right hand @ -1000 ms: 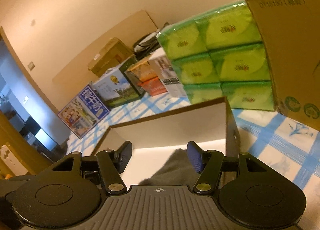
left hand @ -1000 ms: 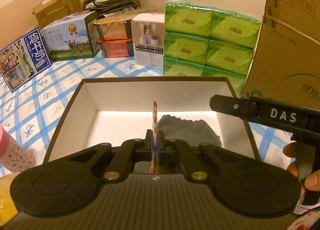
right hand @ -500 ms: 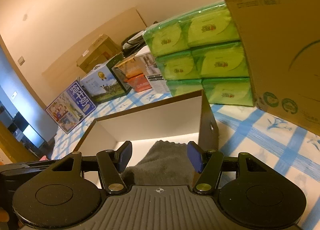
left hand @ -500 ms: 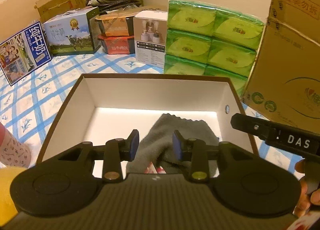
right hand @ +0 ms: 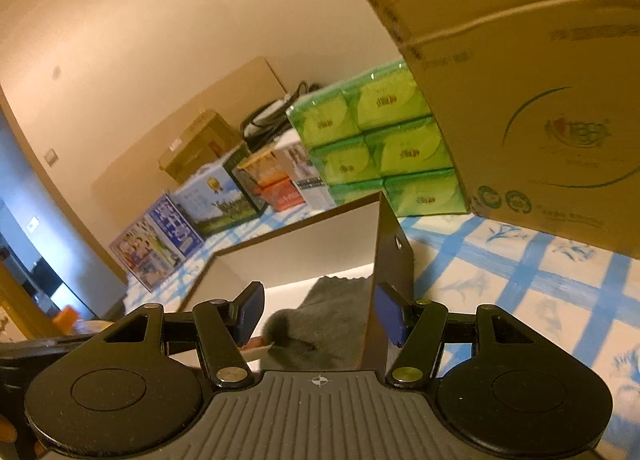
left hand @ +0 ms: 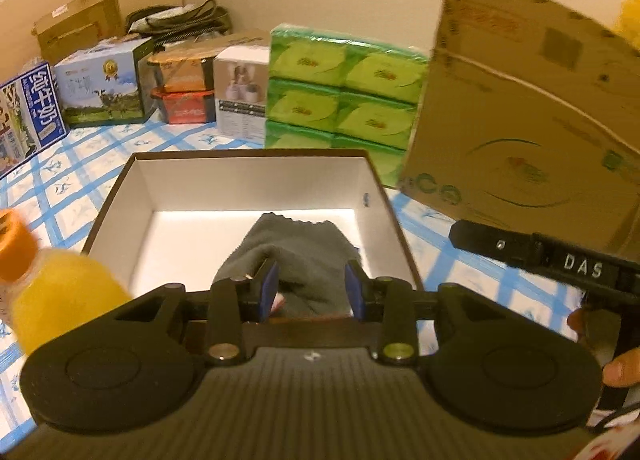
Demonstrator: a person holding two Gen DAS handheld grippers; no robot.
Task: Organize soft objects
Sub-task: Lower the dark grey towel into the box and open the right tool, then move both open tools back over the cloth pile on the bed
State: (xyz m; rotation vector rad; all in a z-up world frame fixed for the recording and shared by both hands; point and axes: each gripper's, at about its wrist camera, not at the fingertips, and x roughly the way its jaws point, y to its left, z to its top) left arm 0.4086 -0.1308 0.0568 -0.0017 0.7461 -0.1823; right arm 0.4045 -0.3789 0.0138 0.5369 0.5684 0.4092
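Two tools hover at the near edge of the white-lined box [left hand: 256,179]. Inside it, toward its 4 o'clock corner, lies the grey sock [left hand: 296,248]. The left tool [left hand: 311,292] has its blue pads parted, gripping nothing, the sock beyond them. The right tool [right hand: 318,314], at 3 o'clock of the left, is spread wide and empty, straddling the box's right wall. An orange-juice bottle [left hand: 60,296] stands at 9 o'clock on the blue-checked surface [left hand: 80,163].

Grey sock [left hand: 298,256], soft knit, lying crumpled and flat on white floor of open brown-sided box [left hand: 248,183], toward its right near corner; ribbed cuff end pointing at far wall.
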